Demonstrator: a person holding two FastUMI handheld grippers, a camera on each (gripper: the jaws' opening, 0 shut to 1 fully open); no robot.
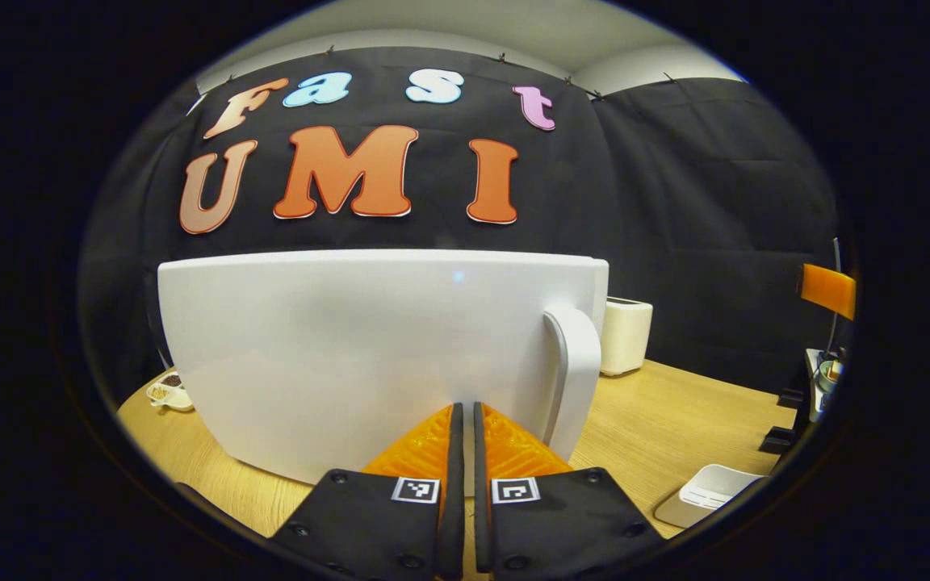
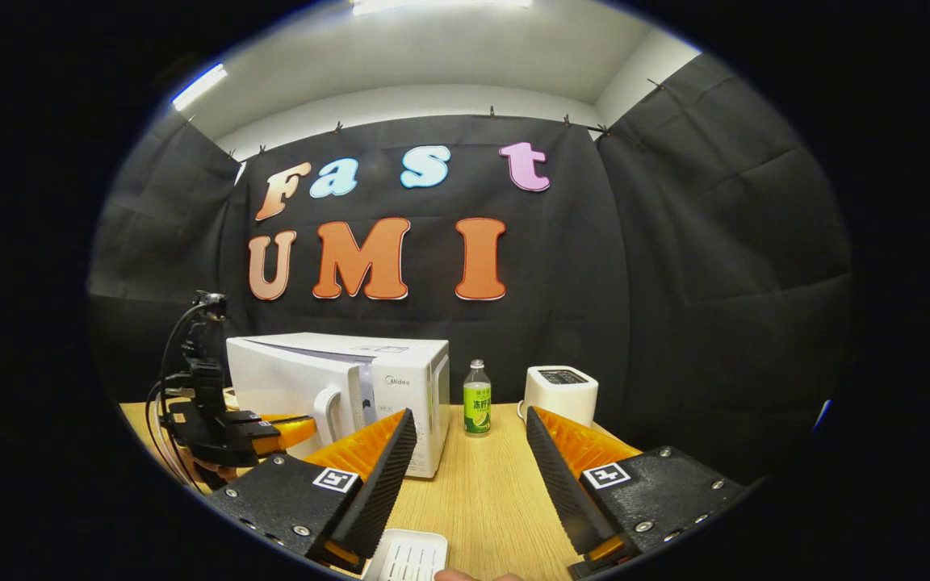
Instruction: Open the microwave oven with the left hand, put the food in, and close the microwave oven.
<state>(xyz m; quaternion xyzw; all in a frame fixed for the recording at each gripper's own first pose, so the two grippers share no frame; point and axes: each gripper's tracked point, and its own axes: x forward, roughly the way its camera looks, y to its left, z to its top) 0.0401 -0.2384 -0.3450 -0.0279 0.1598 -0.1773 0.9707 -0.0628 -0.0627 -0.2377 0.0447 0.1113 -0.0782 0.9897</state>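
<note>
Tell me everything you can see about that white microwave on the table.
The microwave oven is a white, glossy box standing upright on the pale wooden table, near the booth's black cloth wall. Its door is plain white with a curved vertical handle at its right edge. In the right gripper view the door looks slightly ajar. The left gripper, fingers together, points at the door just left of the handle; contact cannot be judged. A green-labelled bottle and a white toaster stand to its right.

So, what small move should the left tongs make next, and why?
Probably open the left tongs and shift them right to the handle. They are shut and point at the plain microwave door, with the handle just beside them, not yet gripped.
</note>
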